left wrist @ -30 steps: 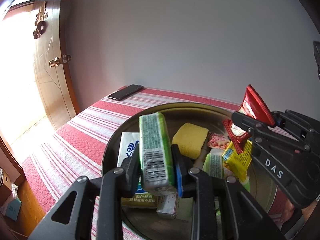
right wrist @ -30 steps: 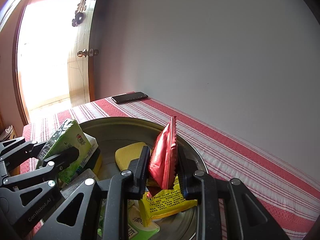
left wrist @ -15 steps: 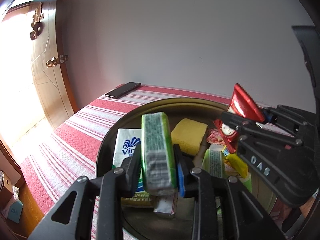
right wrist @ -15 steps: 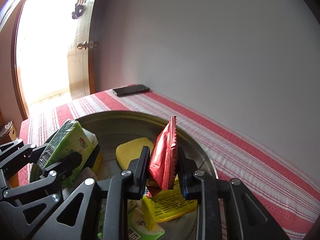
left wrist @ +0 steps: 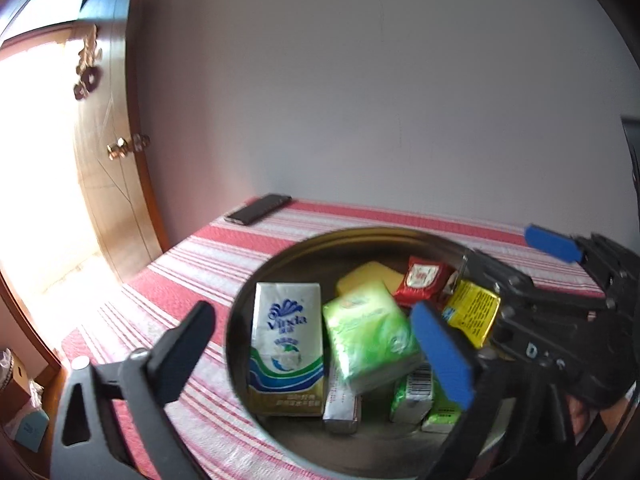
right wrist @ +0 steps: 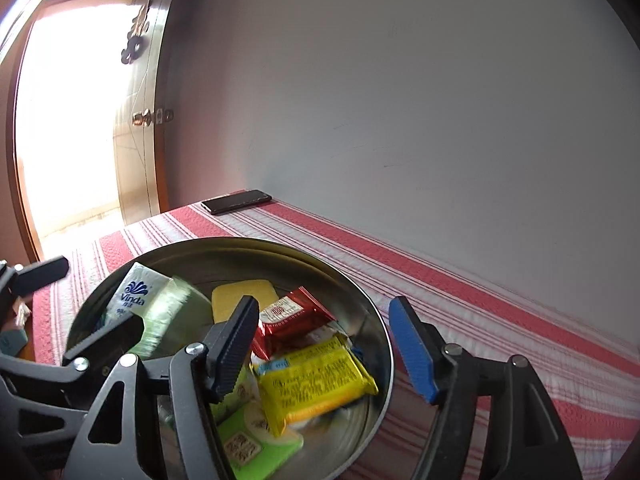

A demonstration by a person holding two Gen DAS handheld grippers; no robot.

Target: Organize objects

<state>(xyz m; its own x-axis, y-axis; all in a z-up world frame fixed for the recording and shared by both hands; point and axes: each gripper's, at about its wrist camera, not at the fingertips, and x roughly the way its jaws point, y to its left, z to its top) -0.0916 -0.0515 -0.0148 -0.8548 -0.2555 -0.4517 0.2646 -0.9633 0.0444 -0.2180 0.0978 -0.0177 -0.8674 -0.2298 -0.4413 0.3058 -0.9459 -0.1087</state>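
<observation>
Both packets are now lying in the metal basin (left wrist: 256, 292); half a second ago each was being pinched upright between fingers.

Left hand-held gripper (left wrist: 316, 354): jaws standing wide apart, holding nothing, hovering over the near-left part of the basin. Green tissue pack (left wrist: 368, 340) is lying just ahead of the blue-padded finger, tilted on other packets and slightly motion-blurred, possibly not yet settling. White Vinda tissue pack (left wrist: 286, 344) is sitting just left of it, leaning against the basin wall.

Right hand-held gripper (right wrist: 328, 354): jaws spread wide, empty, hanging above the basin's right side. Red snack packet (right wrist: 294, 320) is resting directly ahead of the dark finger, partly overlapping the yellow snack packet (right wrist: 316, 376) below it. Yellow sponge (right wrist: 244, 296) is lying farther ahead, near the basin centre.

Beyond both: striped worktop (right wrist: 460, 312), with a black phone (right wrist: 236, 201) lying far ahead near the wall.

Risk, as judged: items are stacking loosely. Green pack may be sliding off its perch; lowering either open jaw for another item could be snagging neighbouring wrappers or knocking the basin rim, and the two tools, working close together, could be colliding.
</observation>
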